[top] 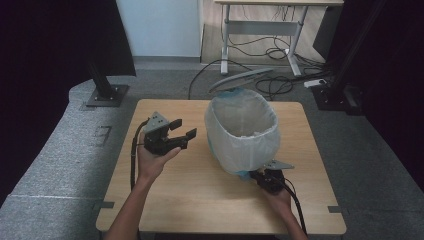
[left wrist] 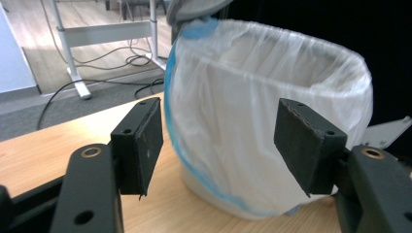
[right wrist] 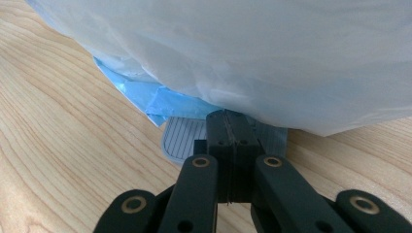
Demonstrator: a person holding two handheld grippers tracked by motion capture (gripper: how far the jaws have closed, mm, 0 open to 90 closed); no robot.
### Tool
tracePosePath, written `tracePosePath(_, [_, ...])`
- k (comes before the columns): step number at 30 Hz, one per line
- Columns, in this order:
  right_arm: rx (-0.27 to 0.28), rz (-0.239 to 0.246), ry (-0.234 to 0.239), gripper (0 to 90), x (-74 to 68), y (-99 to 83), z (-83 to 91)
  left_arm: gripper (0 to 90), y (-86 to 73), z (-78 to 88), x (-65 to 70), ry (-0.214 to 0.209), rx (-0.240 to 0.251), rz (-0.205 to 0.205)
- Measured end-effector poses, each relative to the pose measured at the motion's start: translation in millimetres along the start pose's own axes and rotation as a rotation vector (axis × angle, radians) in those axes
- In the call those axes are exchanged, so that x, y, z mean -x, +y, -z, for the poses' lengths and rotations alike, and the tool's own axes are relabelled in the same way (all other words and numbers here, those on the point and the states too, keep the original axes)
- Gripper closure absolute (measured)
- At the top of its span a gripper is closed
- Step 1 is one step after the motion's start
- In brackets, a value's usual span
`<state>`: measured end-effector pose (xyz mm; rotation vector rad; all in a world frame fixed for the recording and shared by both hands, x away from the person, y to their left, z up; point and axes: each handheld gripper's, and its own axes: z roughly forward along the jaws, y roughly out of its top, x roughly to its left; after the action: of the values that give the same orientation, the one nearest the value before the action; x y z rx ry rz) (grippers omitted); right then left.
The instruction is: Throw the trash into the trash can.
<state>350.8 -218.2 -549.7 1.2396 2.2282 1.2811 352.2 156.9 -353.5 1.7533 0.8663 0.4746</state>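
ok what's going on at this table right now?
A person works a lined pedal bin on the table with two handheld grippers. The right gripper, shut, rests its tips on the grey foot pedal at the bin's base; the lid stands raised. The left gripper is open beside the bin, facing the white bag, touching nothing.

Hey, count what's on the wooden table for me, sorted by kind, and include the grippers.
Bins: 1, a pedal bin with lid up
Bag liners: 1, white bag
Grippers: 2, left gripper open, right gripper shut, at the pedal
Total: 4
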Motion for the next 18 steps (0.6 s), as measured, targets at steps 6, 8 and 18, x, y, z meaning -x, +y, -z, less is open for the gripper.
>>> tracePosePath(6, [0.0,0.001,0.0,88.8,-0.1,0.0,0.0,35.1,-19.5,0.7,-2.9,0.001,-0.024,0.006])
tracePosePath(8, [0.0,0.0,-0.001,88.8,-0.1,0.0,0.0,35.1,-23.3,0.7,-3.4,0.007,-0.028,0.007])
tracePosePath(18, [0.0,0.001,0.0,88.6,0.0,0.0,0.0,35.3,-43.9,5.4,-8.1,0.014,-0.04,0.022])
